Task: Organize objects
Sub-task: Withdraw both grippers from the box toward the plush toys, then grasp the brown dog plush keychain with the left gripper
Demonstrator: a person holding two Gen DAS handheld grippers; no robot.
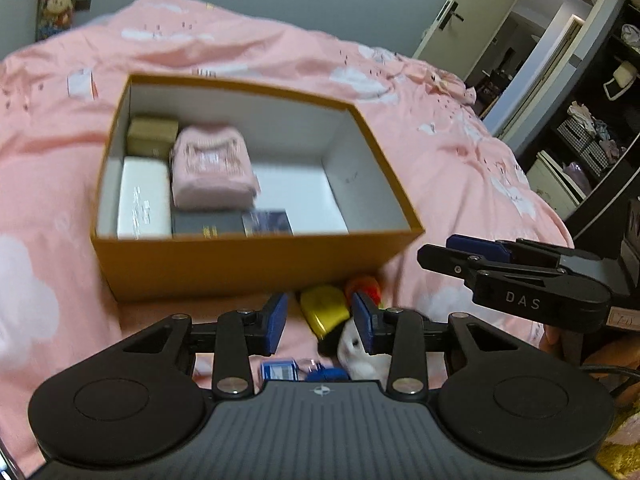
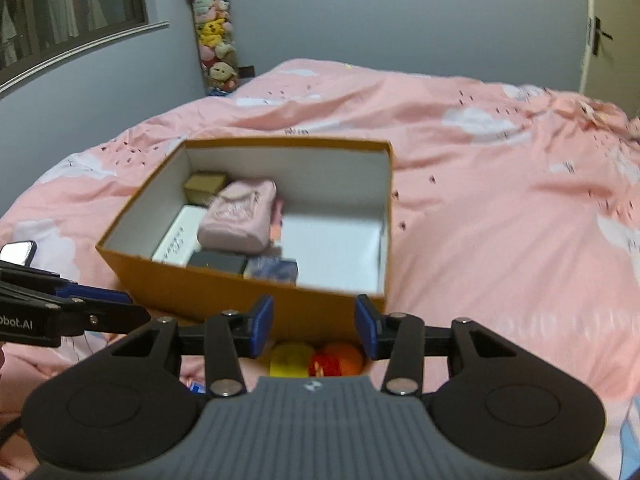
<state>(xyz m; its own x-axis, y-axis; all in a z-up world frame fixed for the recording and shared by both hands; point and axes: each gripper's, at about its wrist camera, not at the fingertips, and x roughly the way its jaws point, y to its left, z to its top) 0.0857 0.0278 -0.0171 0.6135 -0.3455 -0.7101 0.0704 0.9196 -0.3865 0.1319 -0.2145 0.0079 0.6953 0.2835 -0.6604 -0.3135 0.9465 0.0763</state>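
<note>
While half the box (image 1: 256, 268) sits packed, loose toys wait on the bed (image 1: 440, 152) beside it.

Five items fill its left side: a tan box (image 1: 154, 134), white case (image 1: 144, 200), pink pouch (image 1: 212, 168), dark box (image 1: 206, 224) and blue pack (image 1: 266, 222); the right floor is bare. Outside the near wall lie a yellow toy (image 1: 324, 308), an orange one (image 2: 340, 358) and a white one (image 1: 360, 354). Both left gripper (image 1: 320, 320) and right gripper (image 2: 315, 330) stand parted, holding nothing.

Home bedroom: pink duvet (image 2: 480, 200) on bed, plush toys (image 2: 214, 36), window (image 2: 72, 12).
</note>
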